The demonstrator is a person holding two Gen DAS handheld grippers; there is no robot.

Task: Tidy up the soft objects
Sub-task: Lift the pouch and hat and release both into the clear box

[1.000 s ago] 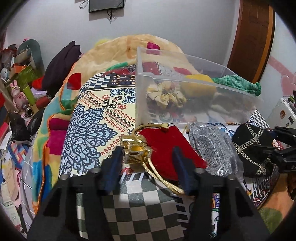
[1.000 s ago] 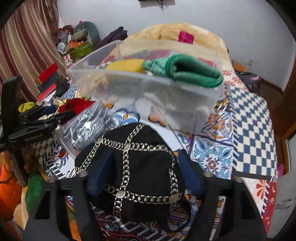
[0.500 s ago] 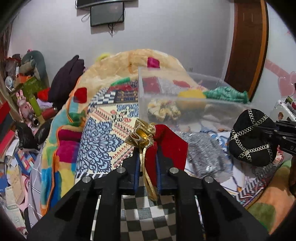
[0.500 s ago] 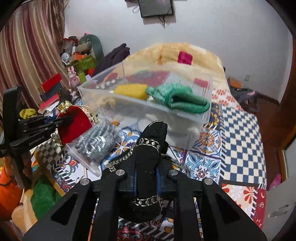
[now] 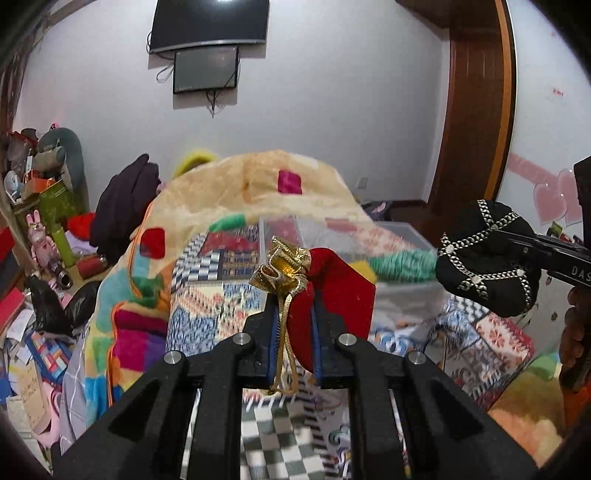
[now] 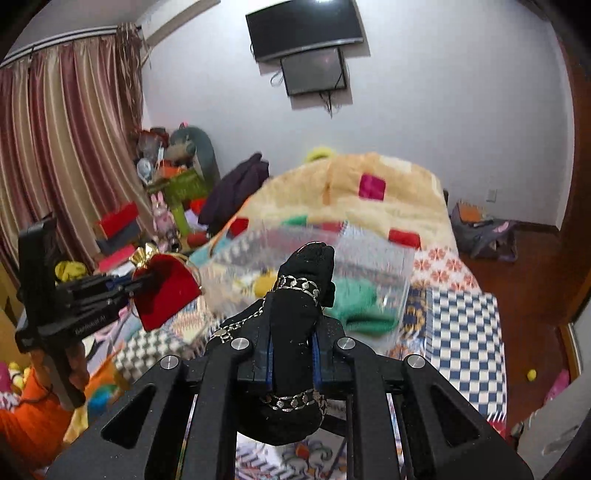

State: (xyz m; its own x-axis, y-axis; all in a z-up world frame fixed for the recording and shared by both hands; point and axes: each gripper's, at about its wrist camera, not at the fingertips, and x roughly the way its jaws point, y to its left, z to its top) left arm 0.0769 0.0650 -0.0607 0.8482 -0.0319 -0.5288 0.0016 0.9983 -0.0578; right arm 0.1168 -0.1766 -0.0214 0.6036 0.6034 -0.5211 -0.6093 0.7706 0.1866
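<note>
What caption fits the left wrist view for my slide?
Left gripper shut on red velvet pouch; right gripper carries black chain-trimmed pouch beside it.

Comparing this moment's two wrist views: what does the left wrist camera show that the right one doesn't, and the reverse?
Only the left wrist view shows the gold drawstring hanging between the left tongs and the pink heart stickers on the wall.

Only the right wrist view shows the striped curtain, the wooden floor and the yellow ball lying on it.

Both show the red pouch pinched in the left tongs, the black chain-trimmed pouch pinched in the right tongs, the clear bin holding a green knit item, and the wall screen.
</note>
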